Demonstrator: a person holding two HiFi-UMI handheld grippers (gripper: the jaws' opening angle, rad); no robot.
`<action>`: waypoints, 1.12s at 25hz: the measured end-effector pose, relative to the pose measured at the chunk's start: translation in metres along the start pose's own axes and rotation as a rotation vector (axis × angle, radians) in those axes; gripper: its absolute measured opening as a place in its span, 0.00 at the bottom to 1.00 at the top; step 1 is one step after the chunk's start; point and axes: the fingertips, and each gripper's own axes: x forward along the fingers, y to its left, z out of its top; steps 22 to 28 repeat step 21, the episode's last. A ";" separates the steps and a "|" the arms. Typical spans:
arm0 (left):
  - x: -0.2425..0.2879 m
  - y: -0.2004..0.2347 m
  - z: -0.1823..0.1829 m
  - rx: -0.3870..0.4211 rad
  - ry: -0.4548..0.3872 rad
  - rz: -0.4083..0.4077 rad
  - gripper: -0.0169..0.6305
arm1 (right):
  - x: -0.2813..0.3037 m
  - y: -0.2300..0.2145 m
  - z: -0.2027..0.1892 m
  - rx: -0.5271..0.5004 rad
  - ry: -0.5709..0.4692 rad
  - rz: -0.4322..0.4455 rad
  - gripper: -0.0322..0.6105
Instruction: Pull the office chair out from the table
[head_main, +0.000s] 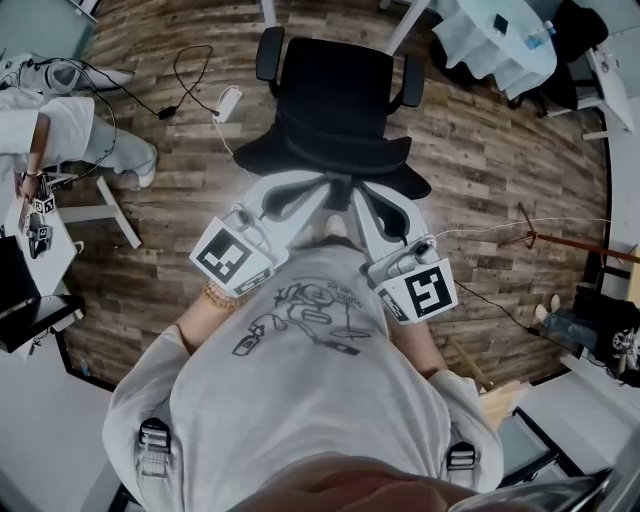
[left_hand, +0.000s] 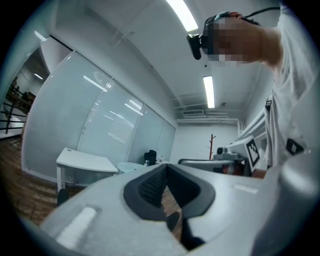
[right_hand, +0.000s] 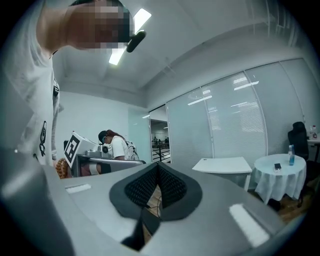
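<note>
Both shut on nothing, my left hand-held gripper and right hand-held gripper point level toward the black armrested office chair standing straight ahead, equally near each.

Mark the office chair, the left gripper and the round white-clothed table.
office chair (head_main: 335, 95): head view, on the seat.
left gripper (left_hand: 166, 172): left gripper view, where the shut jaws meet.
round table (right_hand: 274, 189): right gripper view, on its draped side.

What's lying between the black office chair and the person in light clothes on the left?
A white power strip with a looping black cable lies on the wooden plank floor, close to the black office chair; the head view shows it.
</note>
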 end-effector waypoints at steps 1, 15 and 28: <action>-0.001 0.000 0.001 0.003 0.000 0.000 0.03 | 0.001 0.001 0.000 0.002 0.002 -0.002 0.06; -0.005 0.004 0.002 0.010 0.005 0.004 0.03 | 0.006 0.001 0.002 0.002 0.013 -0.013 0.06; -0.003 0.003 0.001 0.015 0.011 0.004 0.03 | 0.005 -0.001 0.003 0.001 0.009 -0.013 0.06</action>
